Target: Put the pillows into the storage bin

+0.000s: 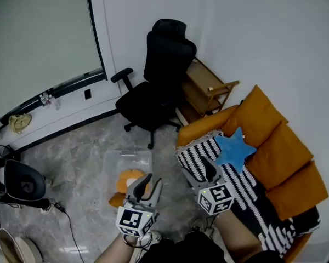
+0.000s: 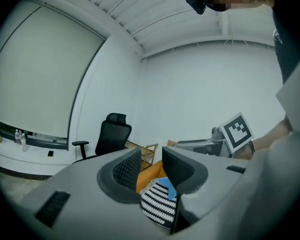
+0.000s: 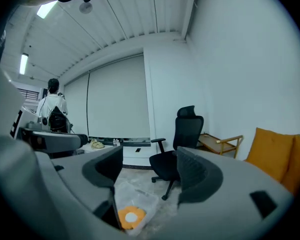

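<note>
The orange sofa [image 1: 274, 147] stands at the right, a blue star pillow [image 1: 234, 148] lying on its striped cover [image 1: 193, 156]; left of it on the floor, the clear storage bin [image 1: 120, 158] holds an orange flower pillow [image 1: 130, 178]. Nearer, the left gripper [image 1: 151, 184] and right gripper [image 1: 200, 171] both gape (nothing between the jaws)

Black office chair [image 1: 156, 86] on grey marble floor [image 1: 71, 158]. Wooden rack [image 1: 208, 86] just beside it at the white wall. Small bottles [image 1: 46, 98] on the window sill.
</note>
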The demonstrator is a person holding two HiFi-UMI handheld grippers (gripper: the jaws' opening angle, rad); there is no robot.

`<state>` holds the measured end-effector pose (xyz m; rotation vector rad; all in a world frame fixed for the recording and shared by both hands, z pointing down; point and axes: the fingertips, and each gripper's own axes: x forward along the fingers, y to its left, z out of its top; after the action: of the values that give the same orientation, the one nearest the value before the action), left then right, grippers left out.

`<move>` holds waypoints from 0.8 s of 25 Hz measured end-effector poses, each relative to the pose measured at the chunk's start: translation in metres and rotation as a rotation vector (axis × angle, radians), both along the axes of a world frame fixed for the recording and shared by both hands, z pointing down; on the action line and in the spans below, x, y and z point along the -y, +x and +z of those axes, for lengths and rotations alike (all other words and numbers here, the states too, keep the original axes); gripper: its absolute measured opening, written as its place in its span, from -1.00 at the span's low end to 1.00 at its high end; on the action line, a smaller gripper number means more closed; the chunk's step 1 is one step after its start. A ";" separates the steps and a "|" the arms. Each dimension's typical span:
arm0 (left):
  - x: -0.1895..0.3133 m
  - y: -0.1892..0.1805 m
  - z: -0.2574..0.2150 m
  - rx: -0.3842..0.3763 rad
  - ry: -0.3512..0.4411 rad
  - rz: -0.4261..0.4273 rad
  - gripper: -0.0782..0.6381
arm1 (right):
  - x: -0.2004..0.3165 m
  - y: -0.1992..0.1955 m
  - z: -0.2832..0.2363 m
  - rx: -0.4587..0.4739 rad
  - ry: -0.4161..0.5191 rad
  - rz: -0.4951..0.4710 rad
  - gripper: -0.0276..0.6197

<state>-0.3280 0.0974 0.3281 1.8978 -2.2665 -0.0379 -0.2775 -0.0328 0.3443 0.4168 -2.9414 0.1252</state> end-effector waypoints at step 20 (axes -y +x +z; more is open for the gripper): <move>0.204 0.200 0.011 -0.004 -0.035 0.261 -0.45 | 0.186 0.230 0.033 0.030 -0.176 0.287 0.12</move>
<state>-0.1275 -0.1063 0.3394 2.1550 -1.9839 0.0339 -0.0471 -0.2188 0.3775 0.8113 -2.8490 0.4247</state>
